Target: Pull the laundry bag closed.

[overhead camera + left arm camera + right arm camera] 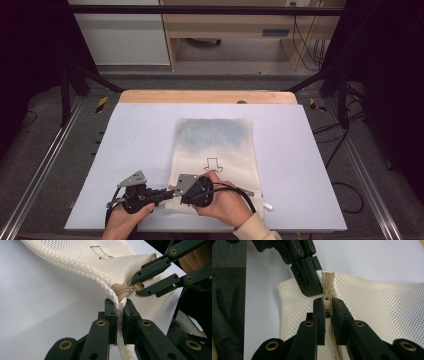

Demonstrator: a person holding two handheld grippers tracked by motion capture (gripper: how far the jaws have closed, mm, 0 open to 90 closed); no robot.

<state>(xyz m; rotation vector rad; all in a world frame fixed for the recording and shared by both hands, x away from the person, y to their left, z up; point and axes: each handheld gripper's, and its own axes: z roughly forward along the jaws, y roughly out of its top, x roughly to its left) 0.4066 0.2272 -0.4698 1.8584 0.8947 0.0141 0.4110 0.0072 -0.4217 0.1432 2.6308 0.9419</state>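
Near the worktop's front edge, the left gripper [119, 315] clamps the cream mesh zip bag's [215, 145] corner; the right gripper [327, 312] pinches the beige zipper pull [327, 301], with the zipper running rightward along that edge.

— What is the mesh bag [216, 150] looking like?
— Cream netting, lying flat at the centre of the high view, bluish contents showing through its upper half.
— And its zipper [122, 291]?
— Tan, running along the lower edge; that corner is lifting off the worktop.
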